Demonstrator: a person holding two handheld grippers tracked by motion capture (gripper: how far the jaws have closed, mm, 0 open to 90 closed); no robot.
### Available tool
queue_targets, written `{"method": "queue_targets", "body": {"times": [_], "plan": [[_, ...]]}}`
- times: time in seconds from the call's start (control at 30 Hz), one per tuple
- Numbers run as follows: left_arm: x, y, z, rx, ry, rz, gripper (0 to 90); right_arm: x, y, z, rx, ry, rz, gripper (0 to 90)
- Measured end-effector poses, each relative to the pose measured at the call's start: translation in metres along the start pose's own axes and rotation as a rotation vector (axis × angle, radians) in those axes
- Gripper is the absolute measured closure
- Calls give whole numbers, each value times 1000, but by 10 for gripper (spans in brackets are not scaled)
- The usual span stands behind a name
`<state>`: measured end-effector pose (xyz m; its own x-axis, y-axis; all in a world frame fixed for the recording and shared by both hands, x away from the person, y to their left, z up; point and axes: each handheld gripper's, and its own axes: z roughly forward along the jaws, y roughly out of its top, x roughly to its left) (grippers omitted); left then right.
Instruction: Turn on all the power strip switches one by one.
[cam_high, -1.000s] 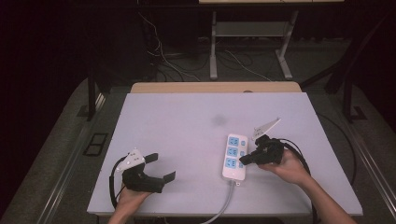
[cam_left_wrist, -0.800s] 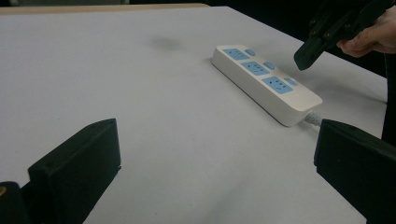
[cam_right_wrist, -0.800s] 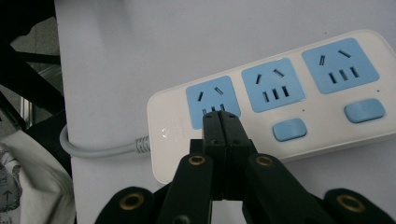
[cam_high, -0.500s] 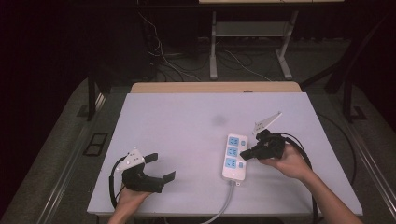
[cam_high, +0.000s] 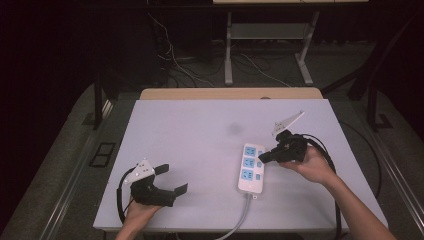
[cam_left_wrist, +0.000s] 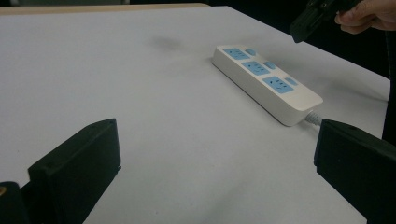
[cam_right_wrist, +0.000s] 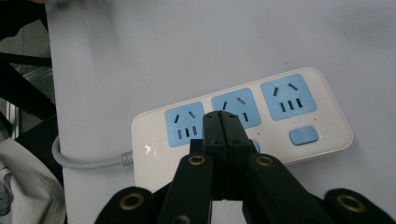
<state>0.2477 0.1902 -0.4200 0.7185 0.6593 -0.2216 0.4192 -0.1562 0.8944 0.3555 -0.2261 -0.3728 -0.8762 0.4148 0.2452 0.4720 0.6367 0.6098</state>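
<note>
Power strip (cam_high: 251, 168), white with blue sockets, lies right of centre on the pale counter (cam_high: 200, 135). Right hand-held gripper (cam_high: 261, 159), jaws pressed together, hovers beside it; left hand-held gripper (cam_high: 172, 179) spread wide, lower left. Dark room, floor cables (cam_high: 175, 60) behind.

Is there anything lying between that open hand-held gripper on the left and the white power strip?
Nothing visible. Bare white table lies between the left hand-held gripper and the power strip. The right hand-held gripper, jaws shut, hovers at the strip's far side.
</note>
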Motion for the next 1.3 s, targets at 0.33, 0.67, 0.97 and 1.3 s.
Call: {"method": "queue_targets", "body": {"times": [0.33, 0.67, 0.97, 1.3], "plan": [[0, 0, 1, 4, -3, 5, 0, -6, 0, 9, 21, 1, -2, 900], [0, 0, 1, 5, -3, 7, 0, -14, 0, 19, 40, 2, 0, 900], [0, 0, 0, 4, -2, 6, 0, -21, -1, 27, 53, -4, -7, 899], [1, 0, 0, 3, -2, 3, 0, -23, -2, 37, 88, -10, -11, 898]]}}
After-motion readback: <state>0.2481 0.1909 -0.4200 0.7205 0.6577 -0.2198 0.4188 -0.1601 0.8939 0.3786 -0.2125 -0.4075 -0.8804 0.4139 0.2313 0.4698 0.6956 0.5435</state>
